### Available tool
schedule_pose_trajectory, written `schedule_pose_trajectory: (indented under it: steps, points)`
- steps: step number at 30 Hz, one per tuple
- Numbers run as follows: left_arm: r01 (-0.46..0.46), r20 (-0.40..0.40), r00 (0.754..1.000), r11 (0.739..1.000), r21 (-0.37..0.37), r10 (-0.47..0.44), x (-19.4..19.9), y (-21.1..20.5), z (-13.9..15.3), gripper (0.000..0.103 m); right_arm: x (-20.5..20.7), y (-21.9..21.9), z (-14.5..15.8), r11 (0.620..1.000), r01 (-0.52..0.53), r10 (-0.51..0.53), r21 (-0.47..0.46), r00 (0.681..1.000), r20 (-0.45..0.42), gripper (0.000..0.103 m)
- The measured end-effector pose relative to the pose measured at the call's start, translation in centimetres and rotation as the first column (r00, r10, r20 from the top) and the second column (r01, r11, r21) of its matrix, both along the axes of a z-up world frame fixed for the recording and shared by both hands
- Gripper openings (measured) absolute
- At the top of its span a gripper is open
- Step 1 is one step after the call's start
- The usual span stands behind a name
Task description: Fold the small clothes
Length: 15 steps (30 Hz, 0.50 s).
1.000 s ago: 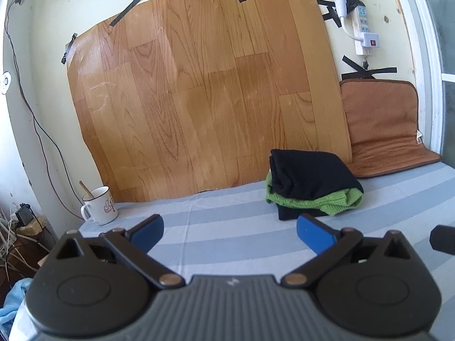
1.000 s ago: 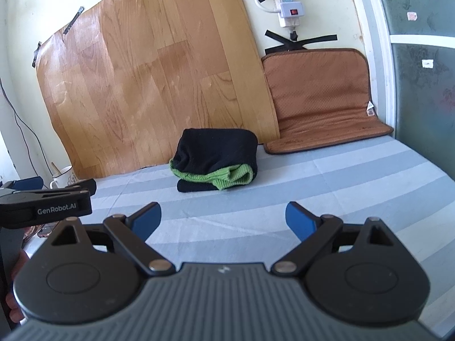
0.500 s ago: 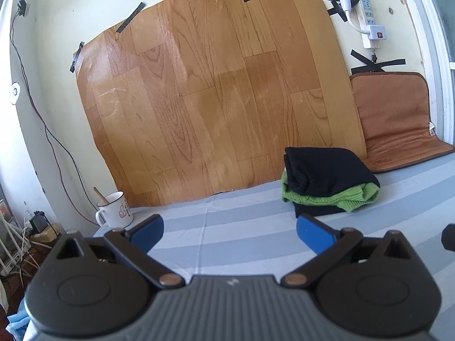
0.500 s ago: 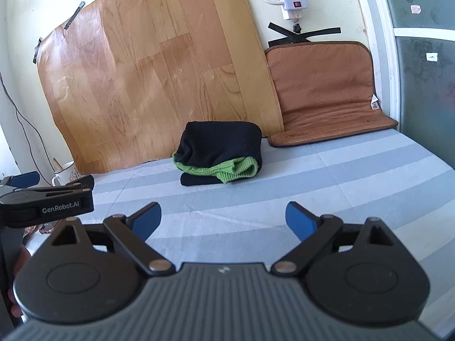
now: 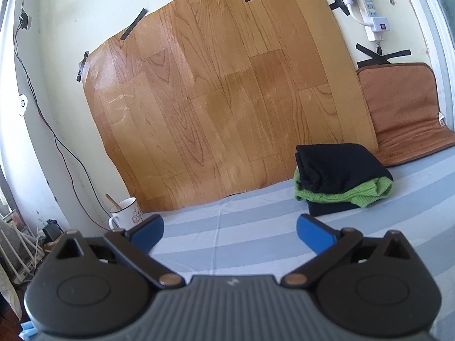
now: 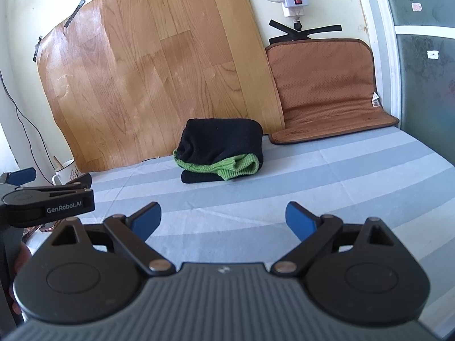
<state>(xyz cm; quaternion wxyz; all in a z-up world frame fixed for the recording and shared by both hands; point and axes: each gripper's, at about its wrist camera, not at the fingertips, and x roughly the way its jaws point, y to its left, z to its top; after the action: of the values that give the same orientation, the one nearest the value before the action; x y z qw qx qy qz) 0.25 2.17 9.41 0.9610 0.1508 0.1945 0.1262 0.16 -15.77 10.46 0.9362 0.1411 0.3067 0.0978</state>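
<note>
Striped sheet on the bed [image 6: 355, 176] carries the folded clothes [image 6: 219, 150] by the wall, soft and light, best pinched at a hem, while my left tool [image 5: 229, 231] and right tool [image 6: 223, 217] gape empty.

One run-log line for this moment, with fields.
left gripper: open, empty | right gripper: open, empty | folded clothes: stacked on striped sheet, untouched

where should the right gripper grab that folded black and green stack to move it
Probably by the near right corner of the folded stack, coming in low from the front. There the layers end in a rounded fold with the green knit bulging out, so the open right gripper could pinch every layer at once.
</note>
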Motion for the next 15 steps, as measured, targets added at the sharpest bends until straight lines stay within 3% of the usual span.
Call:
schedule_pose_trajectory:
  steps: [15]
  points:
    - [-0.001, -0.018, 1.0, 0.999, 0.038, 0.002, 0.35, -0.47, -0.71, 0.103, 0.01, -0.14, -0.48, 1.0, 0.001, -0.001, 0.007, 1.0, -0.011, 0.096]
